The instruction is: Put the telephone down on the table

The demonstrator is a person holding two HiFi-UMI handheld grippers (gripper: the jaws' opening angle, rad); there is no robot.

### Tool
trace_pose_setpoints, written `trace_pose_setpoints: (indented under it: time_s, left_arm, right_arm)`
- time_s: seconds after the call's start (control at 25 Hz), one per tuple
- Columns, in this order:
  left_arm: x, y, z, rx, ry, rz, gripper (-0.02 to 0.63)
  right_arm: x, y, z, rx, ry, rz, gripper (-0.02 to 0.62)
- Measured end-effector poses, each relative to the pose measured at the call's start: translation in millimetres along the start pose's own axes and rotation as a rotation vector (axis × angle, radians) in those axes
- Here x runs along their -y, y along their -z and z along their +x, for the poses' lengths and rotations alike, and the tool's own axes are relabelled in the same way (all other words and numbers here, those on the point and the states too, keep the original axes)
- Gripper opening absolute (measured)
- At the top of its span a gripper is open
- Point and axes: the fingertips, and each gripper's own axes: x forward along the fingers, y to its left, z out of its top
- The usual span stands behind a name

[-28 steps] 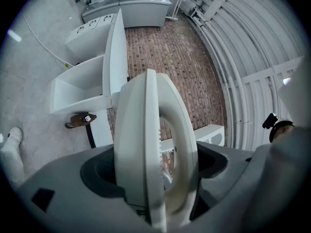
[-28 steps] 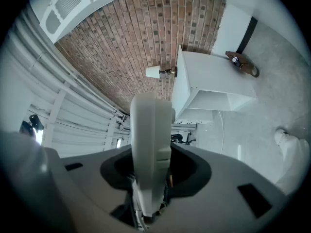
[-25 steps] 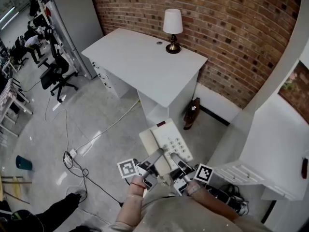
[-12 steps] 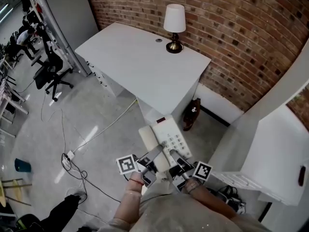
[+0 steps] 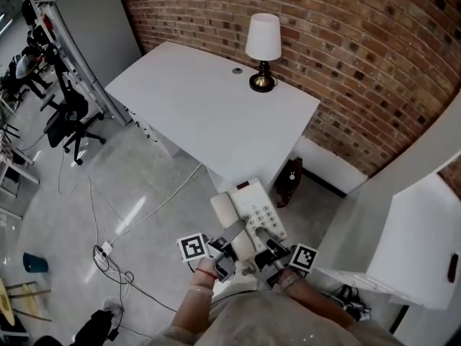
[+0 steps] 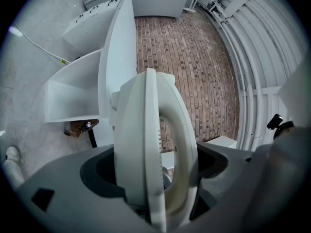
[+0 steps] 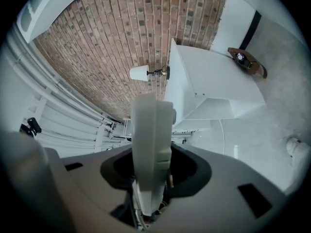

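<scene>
Head view has the telephone over the floor, my left hand-held gripper and right hand-held gripper both clamped on it; next I'd go forward to the desk at twelve o'clock, then lower

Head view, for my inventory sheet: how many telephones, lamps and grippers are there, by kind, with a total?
Telephones: 1, the telephone, clamped by both grippers
Lamps: 1, the lamp on the white table
Grippers: 2, the left gripper and the right gripper
Total: 4
</scene>
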Motion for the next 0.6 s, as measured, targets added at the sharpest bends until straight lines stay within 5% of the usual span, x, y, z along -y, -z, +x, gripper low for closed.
trace_pose_setpoints:
  time_s: [0.6]
  left_arm:
    - [-21,-63,61,-0.054,0.009,-0.055,0.408]
  right_arm:
    - [10,-64,55,0.063,0.065,-0.010,0.155]
